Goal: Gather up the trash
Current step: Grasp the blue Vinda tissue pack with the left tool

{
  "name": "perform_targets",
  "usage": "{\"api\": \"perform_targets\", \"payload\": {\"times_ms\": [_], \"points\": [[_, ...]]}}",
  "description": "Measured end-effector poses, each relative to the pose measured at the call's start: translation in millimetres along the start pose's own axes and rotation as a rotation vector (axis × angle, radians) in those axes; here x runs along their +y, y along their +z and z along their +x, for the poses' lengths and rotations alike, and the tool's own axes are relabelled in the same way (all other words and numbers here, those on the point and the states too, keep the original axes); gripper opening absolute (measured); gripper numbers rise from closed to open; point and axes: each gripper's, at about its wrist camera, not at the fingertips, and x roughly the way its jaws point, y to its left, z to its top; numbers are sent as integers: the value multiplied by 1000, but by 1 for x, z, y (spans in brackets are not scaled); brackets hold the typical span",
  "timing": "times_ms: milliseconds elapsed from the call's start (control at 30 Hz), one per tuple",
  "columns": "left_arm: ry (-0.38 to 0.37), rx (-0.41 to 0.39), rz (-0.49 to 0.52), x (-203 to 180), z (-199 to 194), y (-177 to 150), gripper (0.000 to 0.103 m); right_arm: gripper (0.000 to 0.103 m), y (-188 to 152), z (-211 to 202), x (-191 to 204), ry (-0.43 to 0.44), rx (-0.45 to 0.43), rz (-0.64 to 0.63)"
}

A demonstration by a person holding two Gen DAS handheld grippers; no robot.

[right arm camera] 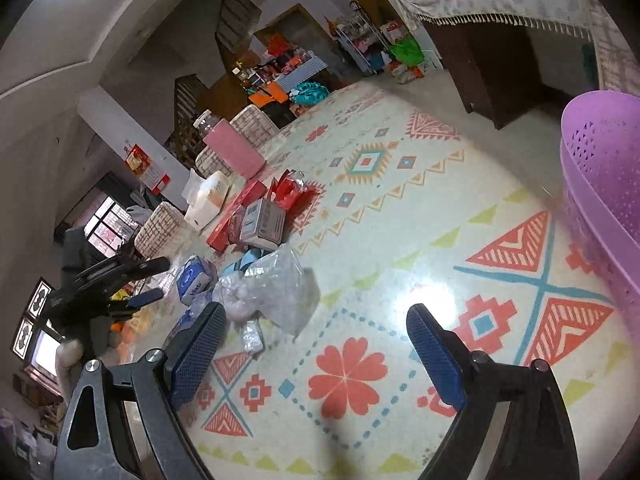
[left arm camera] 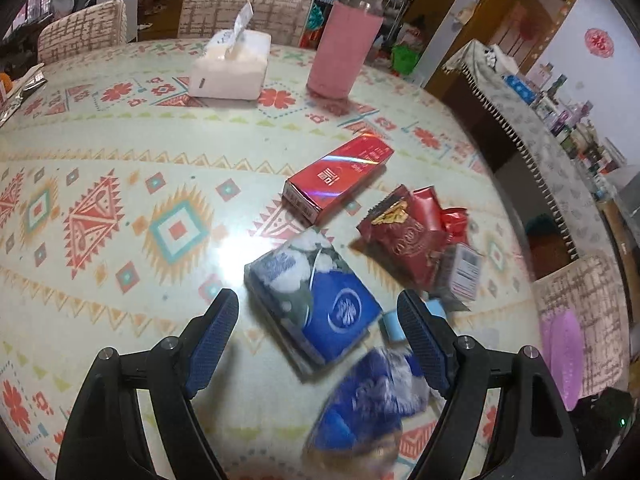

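My left gripper (left arm camera: 318, 338) is open and hovers over a blue tissue pack (left arm camera: 316, 304) that lies between its fingers. A second blue pack (left arm camera: 368, 404), blurred, lies nearer. Beyond lie a long red box (left arm camera: 338, 176), dark red wrappers (left arm camera: 412, 236) and a small grey box (left arm camera: 464, 272). My right gripper (right arm camera: 316, 344) is open and empty above the patterned table. To its left lies the trash pile: a clear plastic bag (right arm camera: 272, 288), a blue pack (right arm camera: 192, 280), a grey box (right arm camera: 264, 224) and a red box (right arm camera: 236, 212). The left gripper (right arm camera: 148, 280) shows there too.
A purple perforated basket (right arm camera: 600, 184) stands at the table's right edge; it also shows in the left wrist view (left arm camera: 560, 356). A white tissue box (left arm camera: 228, 68) and a pink-sleeved bottle (left arm camera: 344, 52) stand at the far side. Chairs (left arm camera: 244, 8) ring the table.
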Motion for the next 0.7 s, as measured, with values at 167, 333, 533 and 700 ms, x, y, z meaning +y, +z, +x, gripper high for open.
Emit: {"api": "perform_targets", "payload": {"times_ms": [167,333,533,700], "points": [[47,11,41,-13,17,9,80,95,1,1,-1,-9,-1,5],[103,54,115,-24,33,5,51,95,1,4,-1,-9,6,3],[59,3,114,-14,6,-6,27,95,1,4,-2,-11,5,5],[-9,-45,104,7,-26,-13,5,95,1,5,-3,-15,13,-2]]}}
